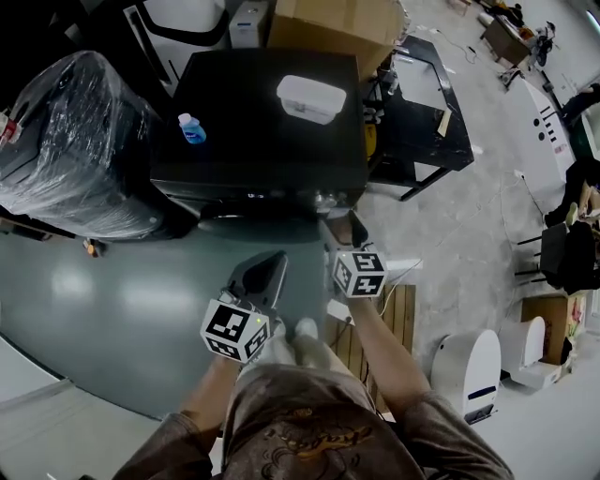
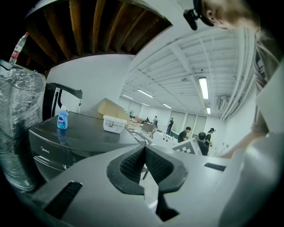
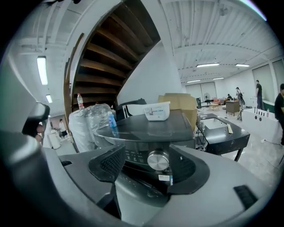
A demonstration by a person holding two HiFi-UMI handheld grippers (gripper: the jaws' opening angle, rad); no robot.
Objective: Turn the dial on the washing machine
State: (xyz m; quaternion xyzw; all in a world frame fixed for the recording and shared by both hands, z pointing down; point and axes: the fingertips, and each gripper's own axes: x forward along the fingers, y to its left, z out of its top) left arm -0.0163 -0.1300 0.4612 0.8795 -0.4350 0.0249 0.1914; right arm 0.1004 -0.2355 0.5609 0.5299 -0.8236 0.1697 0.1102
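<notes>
The black washing machine (image 1: pixel 258 112) stands in front of me, and its round silver dial (image 3: pixel 158 160) sits on the front panel. My right gripper (image 3: pixel 148 165) is held up to that panel with its jaws spread wide on either side of the dial. Neither pad touches it. In the head view the right gripper (image 1: pixel 340 231) is at the machine's front right corner. My left gripper (image 1: pixel 274 262) hangs lower and to the left, away from the machine. Its jaws are shut with nothing between them, as the left gripper view (image 2: pixel 144 162) also shows.
A blue bottle (image 1: pixel 191 128) and a white lidded tub (image 1: pixel 310 97) sit on the machine's top. A plastic-wrapped bundle (image 1: pixel 75 141) stands to its left, a black table (image 1: pixel 422 122) to its right and a cardboard box (image 1: pixel 333 23) behind. A wooden pallet (image 1: pixel 394 314) lies by my feet.
</notes>
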